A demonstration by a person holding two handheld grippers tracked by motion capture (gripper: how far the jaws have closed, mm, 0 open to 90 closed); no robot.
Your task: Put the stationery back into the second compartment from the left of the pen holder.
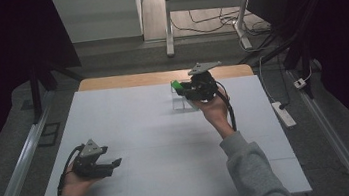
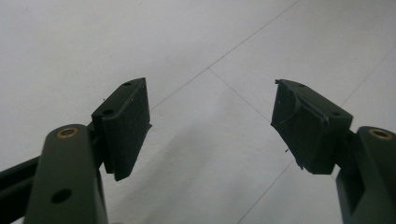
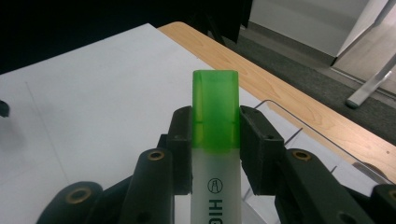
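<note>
Right gripper [image 1: 187,89] is up at about 1 o'clock on the white-covered tabletop [image 1: 168,144], near the far edge. Its fingers [image 3: 183,140] are clamped on a highlighter with a translucent green cap and a frosted white barrel [image 3: 215,140], one pad on each side, at the seam where cap meets barrel. In the right gripper view the cap sticks out past the fingertips toward 12 o'clock; black lettering on the barrel starts "HIG", the rest cut off by the frame edge. From the high view the green cap [image 1: 176,85] pokes out of the gripper toward 9 o'clock, off the surface.

A clear transparent holder [image 1: 180,102] stands on the tabletop just beside and below the held highlighter; its thin rim [image 3: 299,122] shows at 3 o'clock of the cap in the right gripper view. Can't tell if the pen touches it.

Left gripper [image 1: 112,164] sits at about 7 o'clock, low over the tabletop, fingers [image 2: 126,126] spread wide with bare white surface between them.
</note>
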